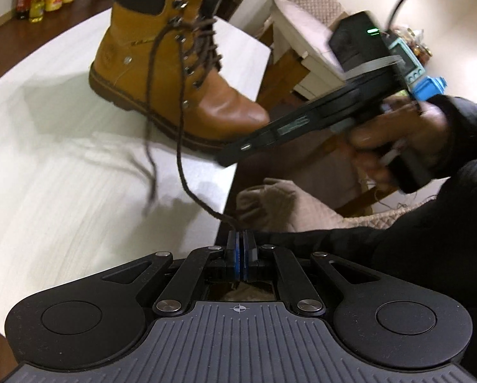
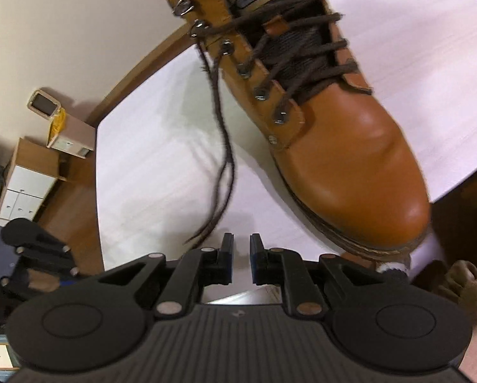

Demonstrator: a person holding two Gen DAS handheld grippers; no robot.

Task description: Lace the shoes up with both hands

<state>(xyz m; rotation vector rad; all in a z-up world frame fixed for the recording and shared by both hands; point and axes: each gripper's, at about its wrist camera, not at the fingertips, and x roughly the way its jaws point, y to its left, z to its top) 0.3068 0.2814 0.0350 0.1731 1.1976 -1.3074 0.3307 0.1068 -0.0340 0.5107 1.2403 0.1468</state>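
Clenched on a strand of the brown lace [image 1: 187, 172], the left gripper [image 1: 240, 242] holds it rising toward the tan boot [image 1: 171, 73], which stands on the white table [image 1: 46, 175]. Nearer the boot's toe, the right gripper [image 2: 241, 249] has its jaws parted with nothing between them; the loose lace end [image 2: 225, 146] dangles from the boot's upper eyelets, just left of those jaws.

Lacing looks partly done: the lower eyelets are crossed, the top hook [image 2: 182, 8] sits bare. The step in hand seems to be securing both free ends. Next, I judge, the right gripper must shift left and close on the dangling end (a thin, swaying target).

Motion blur smears that end in both views. The boot's heel and far side are cut off in the right view, and where the lace tip sits behind the left pads is hidden.
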